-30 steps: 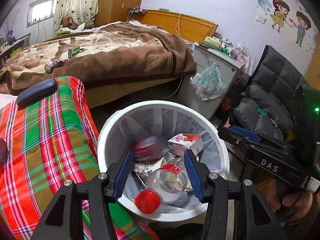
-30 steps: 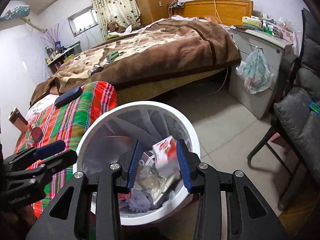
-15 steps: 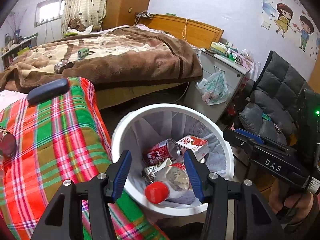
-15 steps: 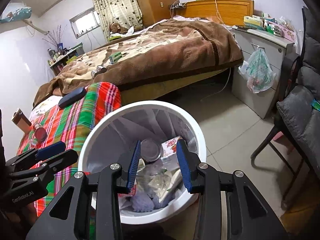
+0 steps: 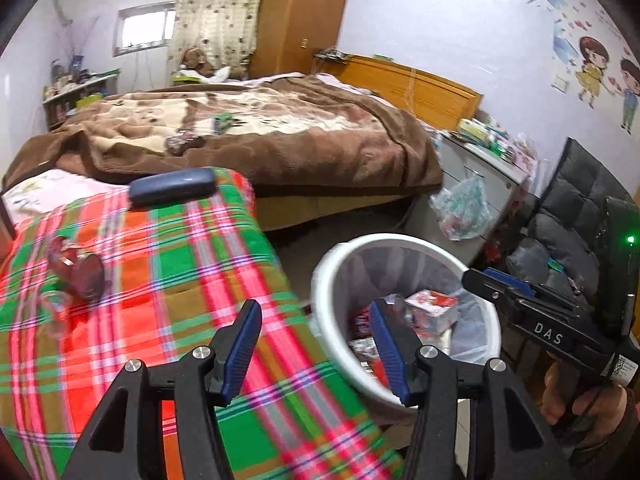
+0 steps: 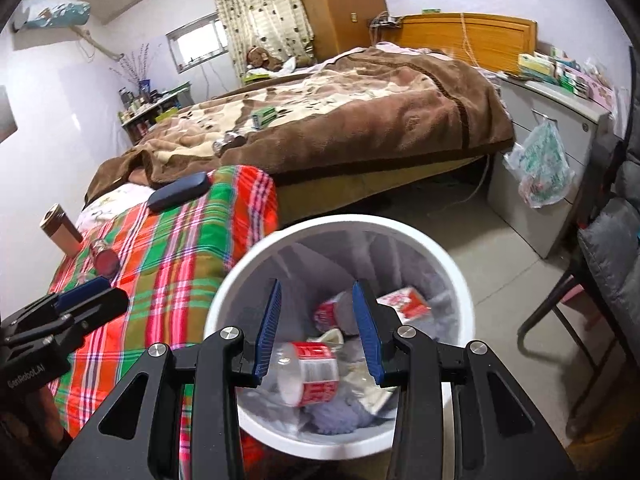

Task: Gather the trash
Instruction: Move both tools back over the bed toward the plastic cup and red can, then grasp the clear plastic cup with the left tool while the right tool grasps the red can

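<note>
A: So, taking the round white plastic bin (image 6: pixel 452 264) as the landmark, what lies to its left?

B: Farthest left, a red can (image 6: pixel 105 258) lies on its side on the red-and-green plaid cloth (image 6: pixel 180 240), near a tan upright cylinder (image 6: pixel 60 229). A dark blue oblong case (image 6: pixel 179 192) rests on the cloth's far edge, toward the brown blanket (image 6: pixel 360 112).

A: And the left gripper (image 5: pixel 314 350)?

B: It hangs over the cloth's edge just left of the bin, blue pads apart, nothing between them.

A: The bin itself?

B: The trash sits inside: a clear plastic bottle with a red label (image 6: pixel 308 372), a red-and-white carton (image 6: pixel 404 304) and crumpled grey stuff.

A: And the right gripper (image 6: pixel 316 328)?

B: Directly above the bin's opening, pads spread, empty. Right of the bin, a plastic bag (image 6: pixel 542 168) hangs from a grey cabinet (image 6: pixel 560 128).
</note>
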